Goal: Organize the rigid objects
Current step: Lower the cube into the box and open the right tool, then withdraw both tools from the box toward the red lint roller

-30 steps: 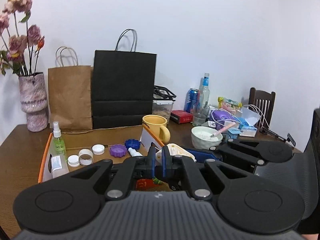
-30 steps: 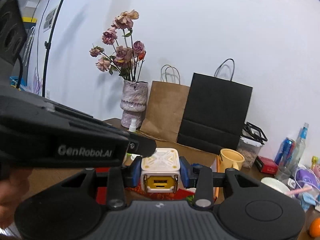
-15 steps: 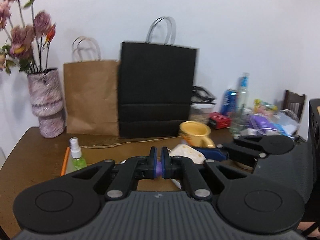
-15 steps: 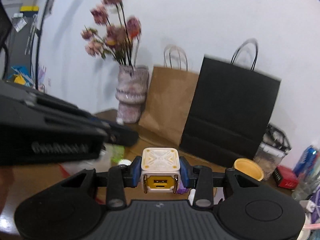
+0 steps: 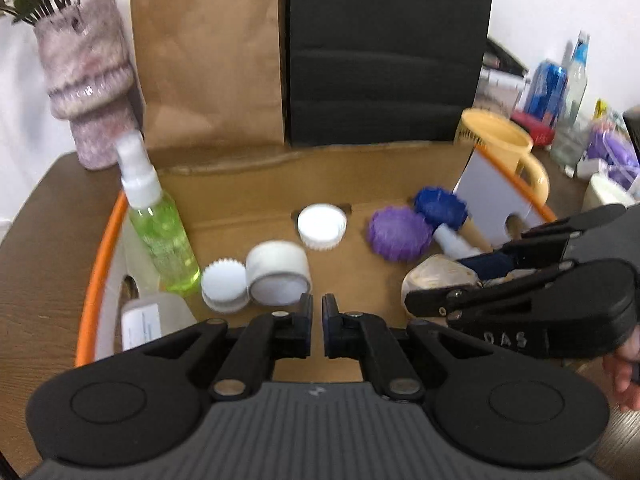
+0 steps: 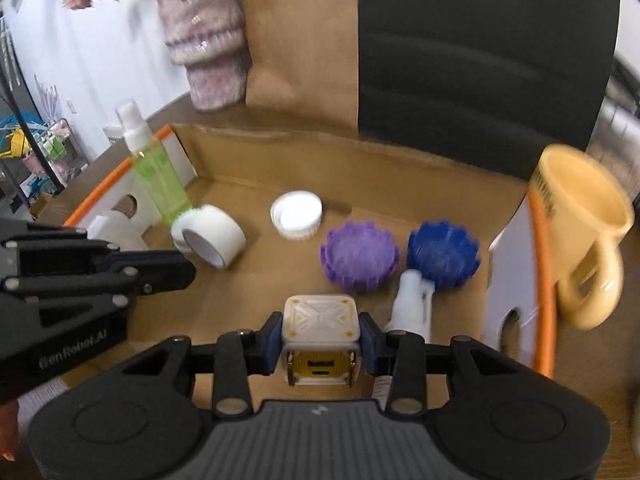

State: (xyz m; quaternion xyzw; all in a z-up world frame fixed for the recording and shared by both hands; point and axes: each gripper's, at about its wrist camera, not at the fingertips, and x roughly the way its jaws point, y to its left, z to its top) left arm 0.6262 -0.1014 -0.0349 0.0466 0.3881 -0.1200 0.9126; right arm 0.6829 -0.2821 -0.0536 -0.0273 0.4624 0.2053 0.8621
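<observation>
An open cardboard box (image 6: pixel 360 160) with an orange rim (image 5: pixel 90 280) holds a green spray bottle (image 5: pixel 160 224), a white tape roll (image 5: pixel 278 274), two white caps (image 5: pixel 322 226), a purple lid (image 6: pixel 358 254), a blue lid (image 6: pixel 442 254) and a small white spray bottle (image 6: pixel 410 304). My right gripper (image 6: pixel 320 340) is shut on a white and yellow cube (image 6: pixel 320 320) and hangs low over the box floor, in front of the purple lid. My left gripper (image 5: pixel 316 322) is shut with nothing in it, just in front of the tape roll. Each gripper shows in the other's view: the left gripper (image 6: pixel 100 268), the right gripper (image 5: pixel 520 304).
A brown paper bag (image 5: pixel 208 52) and a black paper bag (image 5: pixel 384 52) stand right behind the box. A flower vase (image 5: pixel 90 88) is at the back left. A yellow mug (image 6: pixel 580 232) stands against the box's right wall. A can and bottles (image 5: pixel 560 80) crowd the far right.
Both grippers moved forward and tipped down over the box, whose contents now fill both views. The cube stays in the right gripper. The left gripper stays shut.
</observation>
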